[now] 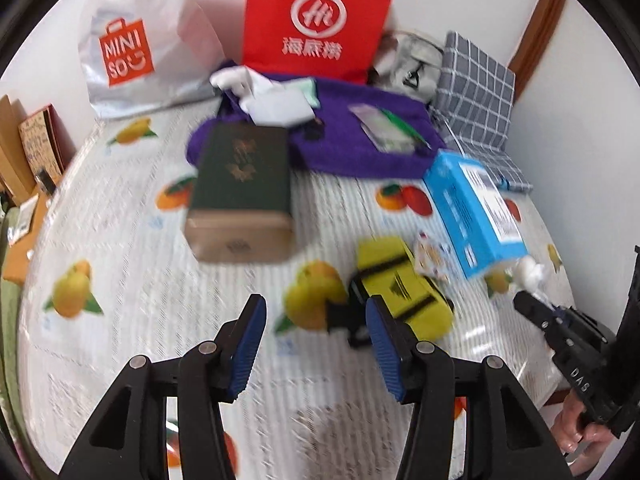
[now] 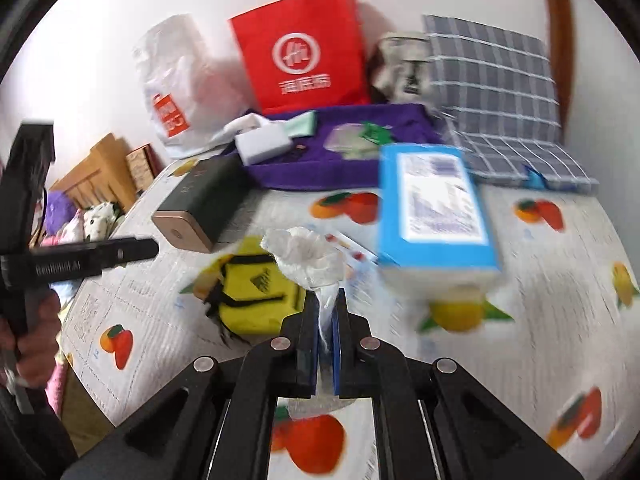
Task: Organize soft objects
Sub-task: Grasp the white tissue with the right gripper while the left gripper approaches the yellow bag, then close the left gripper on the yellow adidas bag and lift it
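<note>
Bed [image 1: 132, 280], fruit-print cover: the surface carrying everything, cluttered toward the wall. Purple towel [image 1: 352, 148], spread at the back with small items lying on it; a soft thing, probably a later pick. Red bag [image 1: 316, 20], standing upright against the wall behind the towel; beside it a white bag [image 1: 132, 44]; either may be where soft things go, though I cannot tell which. Blue box [image 2: 432, 208], rigid, lying just beyond my right tips. Dark green box [image 1: 240, 184], rigid, mid-bed. Yellow pouch [image 1: 400, 288], soft, lying just ahead of my left hand-held gripper [image 1: 316, 340] and partly behind its right finger; that one's jaws stand apart with nothing between them. White crumpled plastic wrap [image 2: 308, 260], the item in hand: my right hand-held gripper [image 2: 328, 328] is clamped on its twisted tail, the bunched body standing out past the tips, above the cover. Step, as I judge it: first soft piece picked up, carry pending. Next move calls for a firm pinch and a clear path past the blue box toward the bags.
</note>
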A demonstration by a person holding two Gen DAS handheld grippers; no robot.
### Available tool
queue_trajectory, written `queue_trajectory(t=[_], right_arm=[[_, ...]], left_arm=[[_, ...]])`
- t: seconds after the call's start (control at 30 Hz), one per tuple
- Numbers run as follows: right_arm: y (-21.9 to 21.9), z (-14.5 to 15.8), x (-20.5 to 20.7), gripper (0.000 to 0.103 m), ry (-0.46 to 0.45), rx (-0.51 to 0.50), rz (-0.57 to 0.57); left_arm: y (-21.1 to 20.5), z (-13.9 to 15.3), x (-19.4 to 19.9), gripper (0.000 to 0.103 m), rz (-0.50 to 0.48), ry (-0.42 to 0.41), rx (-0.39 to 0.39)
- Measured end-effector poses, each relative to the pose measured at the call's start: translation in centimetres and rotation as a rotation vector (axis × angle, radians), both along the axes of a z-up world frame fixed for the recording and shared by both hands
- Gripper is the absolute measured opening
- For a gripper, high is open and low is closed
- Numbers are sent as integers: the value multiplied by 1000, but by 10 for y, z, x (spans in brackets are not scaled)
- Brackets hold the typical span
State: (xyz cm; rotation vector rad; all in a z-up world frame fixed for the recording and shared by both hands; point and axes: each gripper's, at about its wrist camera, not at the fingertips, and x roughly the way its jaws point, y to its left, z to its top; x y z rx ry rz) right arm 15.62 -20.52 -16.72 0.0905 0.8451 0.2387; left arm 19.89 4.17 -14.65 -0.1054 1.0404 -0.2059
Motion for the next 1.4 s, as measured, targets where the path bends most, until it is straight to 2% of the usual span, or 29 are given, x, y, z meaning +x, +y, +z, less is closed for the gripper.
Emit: queue_trajectory(t=[0.13,0.3,0.4,0.5,0.6,0.7,0.83,0.9,0.93,1.07,1.17,1.2,1.27,1.4], right_arm=[[-12,-2,-17,6,-20,-67,-40],[-22,-3,-29,6,-40,-30,-49],[-29,-7,-34,6,-42,-18,-45],[-36,-12,-36,6,-39,-9,-52],[-45,-16,-35,6,-35,18,-57],[-52,-21,-34,6,-34,23,-64],[-55,-29,-32,8,-25,28,-54],[-55,-34,-31,8,-19,25,-41],[-54,-35,-30,8,-16,24,-36],[-54,-41,-28,8,-4,27,-23],[-54,-44,-27,8,4,31,-21],[-54,-44,-27,8,7,30,-22],[-54,-44,-27,8,8,26,-26],[-54,-43,-29,8,10,20,-32]], left_arm=[[-18,-11,-7,54,-1,26,18],[-45,-18,-11,66,-30,20,35],[-55,-22,-9,68,-27,11,41],[-60,-26,-4,68,4,0,17],[-64,-31,4,68,22,-10,-40],[-71,-40,16,68,39,33,-76],[-91,-56,30,68,34,77,4],[-100,-60,32,79,7,74,15],[-104,-61,31,79,3,69,25],[-118,-67,31,92,-21,49,74],[-124,-70,31,91,-37,29,131],[-124,-69,30,86,-37,17,140],[-119,-65,25,79,-34,5,125],[-102,-55,14,77,-20,-1,77]])
